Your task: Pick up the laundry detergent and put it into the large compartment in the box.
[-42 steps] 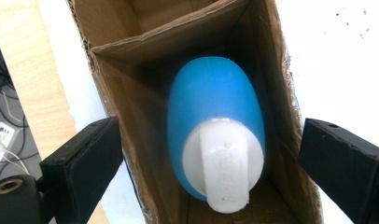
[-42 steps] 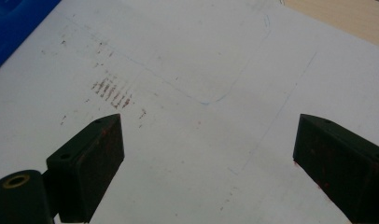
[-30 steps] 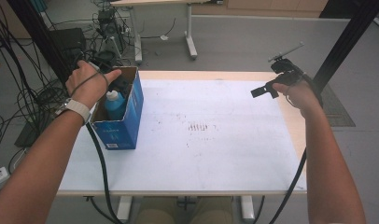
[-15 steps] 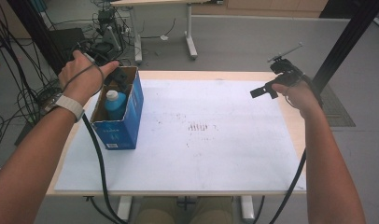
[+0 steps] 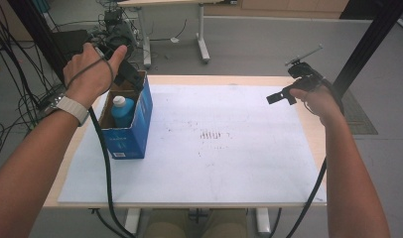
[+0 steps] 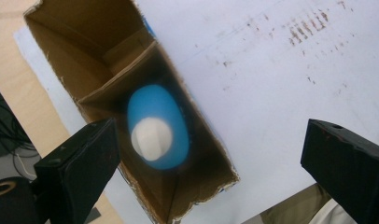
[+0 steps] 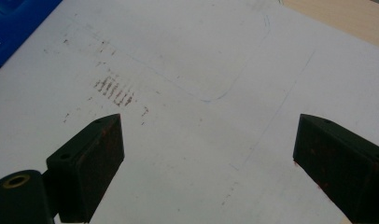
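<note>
At the high view's upper left, the left gripper (image 5: 132,77) hovers, jaws spread wide and empty, above the blue white-capped plastic bottle (image 6: 157,128) standing in the open blue cardboard box (image 5: 140,111). Best to descend straight, centring on the cap. The right gripper (image 5: 281,96) waits open at upper right.

Blue bottle (image 5: 122,111) with a white cap (image 6: 151,136) stands upright inside the open-topped box (image 5: 138,117), cap up; in the left gripper view it's seen straight down, a blue oval body with the round cap at its centre. The box is blue on the outside with white print on its near end, raw brown cardboard inside, top edges torn ragged, and the bottle sits in the near part with the rest of the interior behind it toward 12 o'clock. The box rests on the white-covered worktop (image 5: 229,148) at the 9 o'clock side, long axis running roughly 12 to 6.
</note>
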Action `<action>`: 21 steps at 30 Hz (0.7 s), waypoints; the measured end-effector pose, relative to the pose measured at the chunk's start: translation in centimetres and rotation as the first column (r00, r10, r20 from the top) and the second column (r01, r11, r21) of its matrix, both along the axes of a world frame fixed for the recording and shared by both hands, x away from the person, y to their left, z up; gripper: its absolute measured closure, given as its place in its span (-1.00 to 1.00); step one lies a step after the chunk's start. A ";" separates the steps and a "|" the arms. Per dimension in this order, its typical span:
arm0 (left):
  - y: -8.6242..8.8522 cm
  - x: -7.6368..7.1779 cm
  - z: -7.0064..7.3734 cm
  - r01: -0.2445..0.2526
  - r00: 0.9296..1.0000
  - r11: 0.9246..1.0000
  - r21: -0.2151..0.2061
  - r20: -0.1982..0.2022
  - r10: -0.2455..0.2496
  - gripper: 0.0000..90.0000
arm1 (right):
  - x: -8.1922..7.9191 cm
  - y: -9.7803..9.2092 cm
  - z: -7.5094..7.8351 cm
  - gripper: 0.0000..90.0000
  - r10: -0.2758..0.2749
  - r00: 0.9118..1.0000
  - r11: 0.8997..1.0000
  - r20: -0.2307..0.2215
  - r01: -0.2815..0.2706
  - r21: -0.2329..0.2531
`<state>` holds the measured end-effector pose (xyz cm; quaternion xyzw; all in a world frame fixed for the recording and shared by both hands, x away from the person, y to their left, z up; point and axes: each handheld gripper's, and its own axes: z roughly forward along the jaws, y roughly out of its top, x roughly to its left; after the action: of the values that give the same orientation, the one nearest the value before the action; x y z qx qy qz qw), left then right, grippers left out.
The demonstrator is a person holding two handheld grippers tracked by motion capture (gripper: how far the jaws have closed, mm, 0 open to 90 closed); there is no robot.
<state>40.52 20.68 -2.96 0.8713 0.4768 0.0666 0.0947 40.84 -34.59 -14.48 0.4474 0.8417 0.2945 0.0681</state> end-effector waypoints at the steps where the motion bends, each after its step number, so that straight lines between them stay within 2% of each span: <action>1: -0.1 -0.1 0.1 0.011 1.000 1.000 -0.005 0.000 -0.011 -0.89 | 0.0 0.0 0.0 -0.81 -0.001 1.000 1.000 0.000 0.001 0.000; 5: -0.6 -0.2 0.5 0.057 0.998 0.998 -0.030 -0.015 -0.058 -0.89 | -0.2 0.0 0.2 -0.81 -0.004 1.000 1.000 0.002 0.004 -0.001; 8: -1.2 -0.2 0.7 0.088 0.996 0.996 -0.027 -0.021 -0.088 -0.89 | -0.2 0.0 0.3 -0.81 -0.002 1.000 1.000 0.004 0.002 -0.002; 12: -1.9 -0.5 0.8 0.127 0.992 0.992 -0.023 -0.005 -0.127 -0.88 | -0.3 -0.1 0.3 -0.81 -0.006 1.000 1.000 0.005 0.006 -0.001; 21: -3.1 -0.5 0.5 0.201 0.980 0.979 -0.019 -0.007 -0.201 -0.88 | -0.6 -0.4 0.1 -0.81 -0.013 1.000 1.000 0.005 0.013 0.002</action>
<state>40.05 17.53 -2.42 0.9144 0.3874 0.0485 0.1068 40.28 -35.00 -14.42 0.4522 0.8383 0.2959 0.0718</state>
